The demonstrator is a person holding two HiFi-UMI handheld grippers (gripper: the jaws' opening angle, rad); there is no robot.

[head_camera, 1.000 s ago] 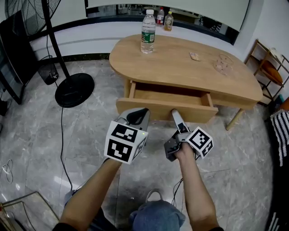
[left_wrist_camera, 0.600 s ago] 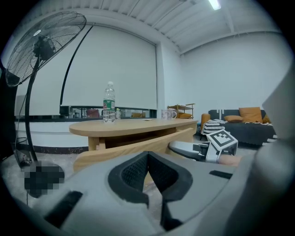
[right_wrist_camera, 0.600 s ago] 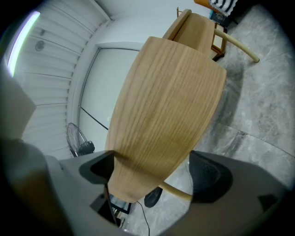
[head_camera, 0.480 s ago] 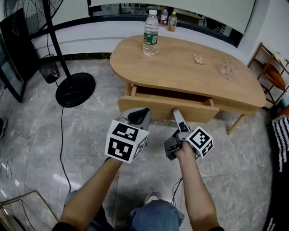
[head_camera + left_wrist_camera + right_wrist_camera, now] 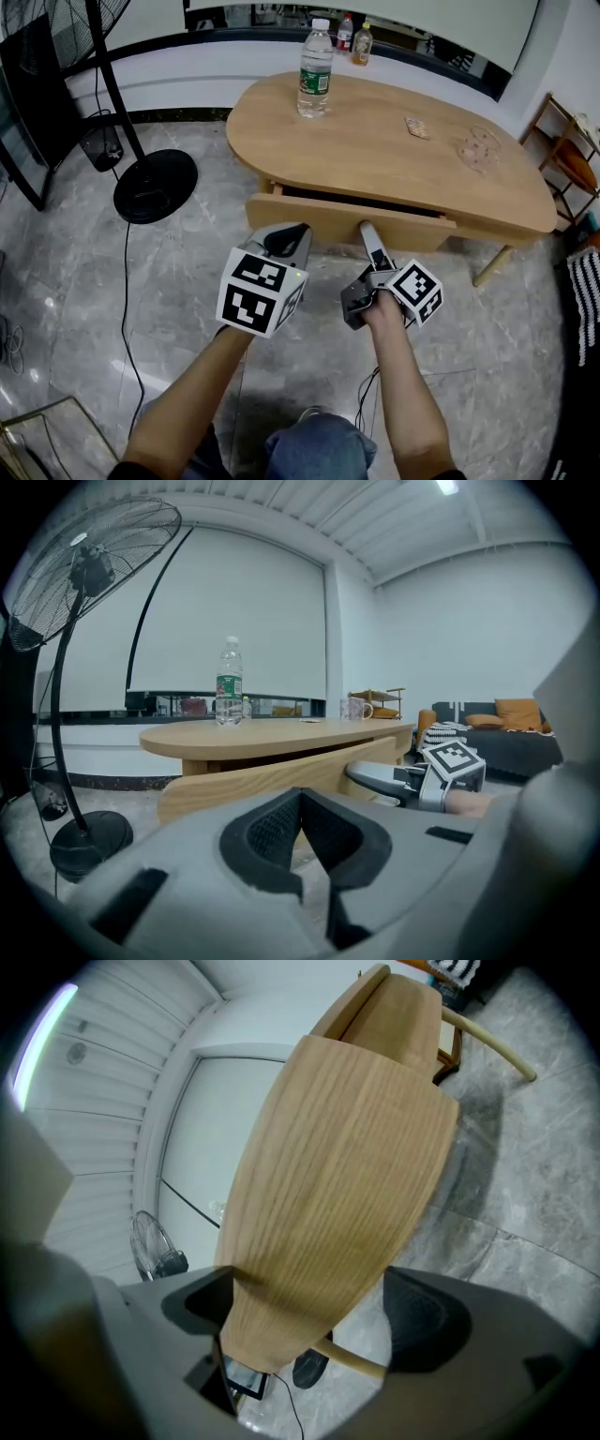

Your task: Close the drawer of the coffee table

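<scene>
The oval wooden coffee table (image 5: 375,141) stands ahead in the head view. Its drawer (image 5: 319,217) is pushed almost fully in, with only a thin dark gap under the tabletop. My right gripper (image 5: 367,232) is turned on its side and its tip touches the drawer front. In the right gripper view the drawer front (image 5: 347,1176) fills the space ahead, and that gripper (image 5: 314,1312) is open with its jaws wide apart. My left gripper (image 5: 286,240) hovers just short of the drawer, left of the right one. It (image 5: 305,841) is shut and empty, facing the drawer (image 5: 272,780).
On the table are a water bottle (image 5: 315,70), a small wrapper (image 5: 417,127) and a glass cup (image 5: 478,150). A standing fan's base (image 5: 155,186) and its cable (image 5: 131,309) lie on the marble floor to the left. A wooden rack (image 5: 567,159) stands at the right.
The drawer has slid inward from well open to nearly shut. The right gripper's tip has stayed against its front, following it. The left gripper has barely moved.
</scene>
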